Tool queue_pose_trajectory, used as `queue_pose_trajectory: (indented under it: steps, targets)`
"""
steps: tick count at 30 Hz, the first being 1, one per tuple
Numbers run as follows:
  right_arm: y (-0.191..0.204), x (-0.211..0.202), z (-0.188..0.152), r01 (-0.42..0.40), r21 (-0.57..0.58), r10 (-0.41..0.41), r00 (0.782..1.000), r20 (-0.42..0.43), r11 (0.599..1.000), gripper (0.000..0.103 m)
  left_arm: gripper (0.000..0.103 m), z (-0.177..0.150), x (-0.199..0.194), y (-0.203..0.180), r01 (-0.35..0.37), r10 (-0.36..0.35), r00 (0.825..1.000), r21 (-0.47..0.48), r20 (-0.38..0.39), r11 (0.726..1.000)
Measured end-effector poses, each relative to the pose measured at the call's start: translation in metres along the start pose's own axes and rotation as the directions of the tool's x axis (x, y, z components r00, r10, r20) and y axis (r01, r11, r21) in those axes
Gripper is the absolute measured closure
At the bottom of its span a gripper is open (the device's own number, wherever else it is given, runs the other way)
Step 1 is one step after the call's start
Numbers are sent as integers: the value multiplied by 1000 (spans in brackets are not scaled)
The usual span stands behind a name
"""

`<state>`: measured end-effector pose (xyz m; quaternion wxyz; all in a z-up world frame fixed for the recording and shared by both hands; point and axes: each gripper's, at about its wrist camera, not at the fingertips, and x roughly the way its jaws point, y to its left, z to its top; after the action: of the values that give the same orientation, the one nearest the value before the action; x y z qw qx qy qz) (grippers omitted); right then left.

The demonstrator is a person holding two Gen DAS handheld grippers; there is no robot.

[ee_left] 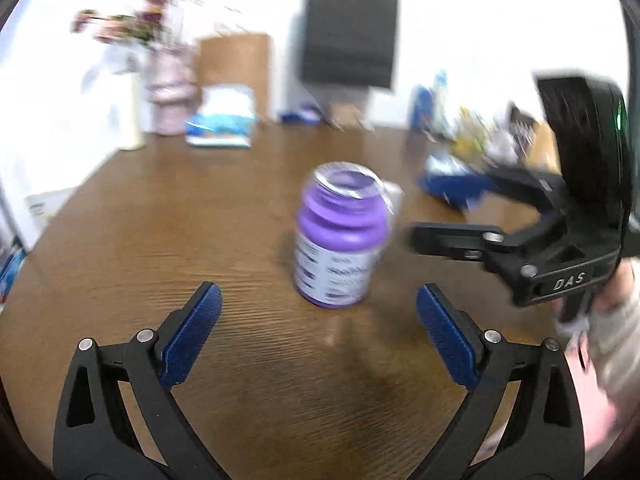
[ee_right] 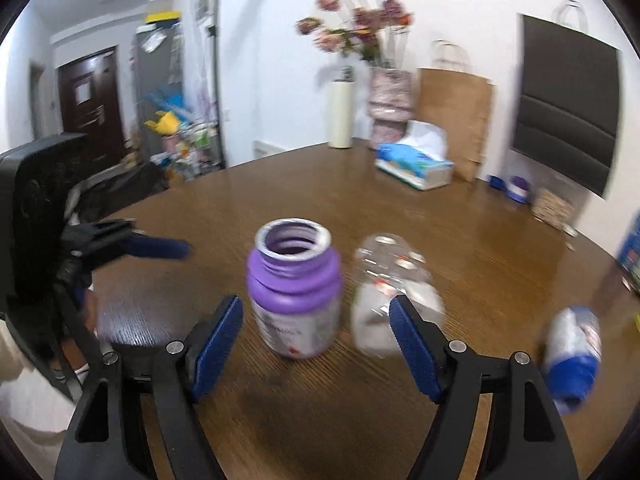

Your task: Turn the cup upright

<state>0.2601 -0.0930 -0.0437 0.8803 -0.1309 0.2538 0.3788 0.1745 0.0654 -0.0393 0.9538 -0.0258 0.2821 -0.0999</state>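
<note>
- Right gripper [ee_right: 316, 344]: fingers spread, empty, on both sides of the purple cup [ee_right: 295, 288].
- Left gripper [ee_left: 319, 332]: also spread, empty, near.
- Cup stands mouth-up on the table [ee_left: 160, 216]; it looks light, stiff, smooth plastic; grip the labelled belly.

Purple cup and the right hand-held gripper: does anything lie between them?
No. In the right wrist view only bare table separates the purple cup from the open right hand-held gripper.
</note>
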Motion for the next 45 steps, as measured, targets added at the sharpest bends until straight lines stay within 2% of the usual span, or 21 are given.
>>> queue_pose_trajectory:
  steps: [1, 3, 5, 9, 15, 19, 23, 26, 28, 29, 30, 33, 34, 37, 41, 45]
  targets:
    - [-3, -6, -2, 24, 20, -24, 1000, 3, 1000, 16, 6, -3, -10, 0, -29, 30, 999, -30, 32, 999]
    - [-14, -20, -7, 108, 110, -109, 994, 3, 988, 15, 0, -6, -22, 0, -70, 74, 994, -58, 78, 996]
    - [-23, -28, -15, 189, 204, -187, 982, -28, 961, 15, 0, -9, -31, -2, -140, 149, 982, -80, 117, 987]
    - [-27, -42, -25, 195, 283, -196, 980, -24, 939, 15, 0, -9, -39, -13, -186, 192, 972, -59, 135, 981]
    - [-17, -61, -33, 231, 304, -241, 970, -2, 924, 15, 0, -10, -54, -25, -196, 201, 965, -45, 170, 980]
    - [-3, -80, -43, 229, 303, -250, 968, 29, 925, 15, 0, -12, -60, -36, -236, 238, 960, -32, 150, 971]
    - [23, -105, -62, 226, 290, -252, 966, 55, 930, 15, 0, -34, -90, -60, -240, 248, 950, -61, 190, 969]
    - [48, -125, -81, 238, 261, -265, 961, 73, 935, 15, 0, -53, -115, -76, -278, 274, 935, -15, 225, 961]
    - [66, -135, -98, 233, 257, -263, 961, 86, 938, 15, 0, -71, -136, -81, -359, 361, 899, -55, 247, 932]
    - [75, -138, -106, 221, 258, -252, 963, 94, 941, 15, 0, -79, -144, -81, -353, 358, 900, -67, 248, 933]
    - [84, -140, -113, 203, 254, -234, 967, 99, 946, 15, 0, -86, -150, -83, -332, 337, 910, -64, 243, 941]
    - [103, -141, -123, 194, 195, -216, 972, 97, 961, 15, 0, -100, -164, -93, -372, 366, 885, -38, 288, 928]
    - [105, -142, -123, 201, 188, -222, 970, 97, 961, 15, 0, -98, -166, -92, -369, 365, 882, -46, 297, 928]
    - [102, -145, -119, 200, 196, -226, 966, 123, 960, 15, 0, -95, -164, -92, -355, 352, 887, -46, 298, 934]
    - [101, -149, -118, 211, 205, -242, 960, 139, 956, 15, 0, -95, -166, -93, -363, 360, 880, -49, 310, 930]
    - [101, -149, -118, 210, 206, -241, 961, 138, 956, 15, 0, -96, -166, -96, -362, 357, 880, -44, 312, 931]
